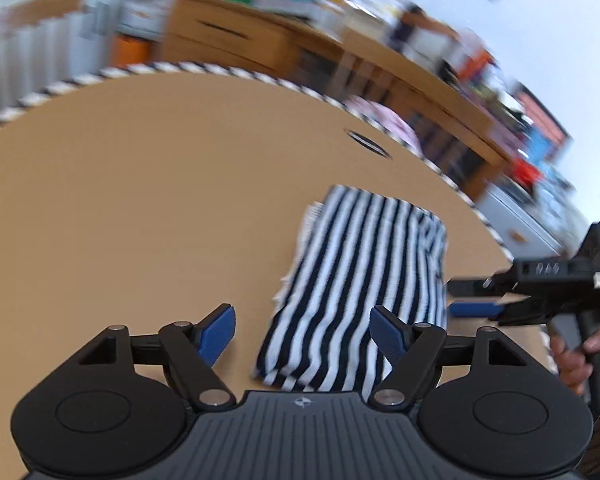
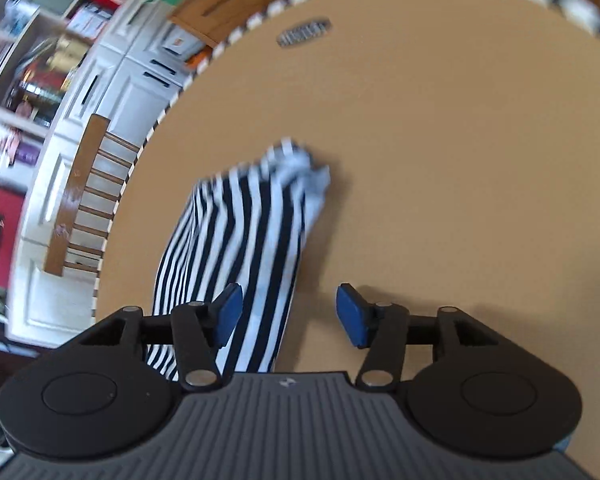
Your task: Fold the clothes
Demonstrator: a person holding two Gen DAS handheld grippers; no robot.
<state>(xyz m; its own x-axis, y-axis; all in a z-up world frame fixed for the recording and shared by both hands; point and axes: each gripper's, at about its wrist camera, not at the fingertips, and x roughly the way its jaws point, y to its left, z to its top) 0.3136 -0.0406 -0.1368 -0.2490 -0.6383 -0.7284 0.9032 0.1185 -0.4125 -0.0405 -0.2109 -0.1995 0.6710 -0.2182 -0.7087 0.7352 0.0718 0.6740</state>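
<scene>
Left tool over striped garment

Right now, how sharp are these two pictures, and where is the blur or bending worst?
Left wrist view: the shelves behind smear with motion blur, the striped garment is soft, and the table edge bows from the fisheye. Right wrist view: the garment's far end is most smeared, and the left tongs and right tongs stay crisp in their own views.
</scene>
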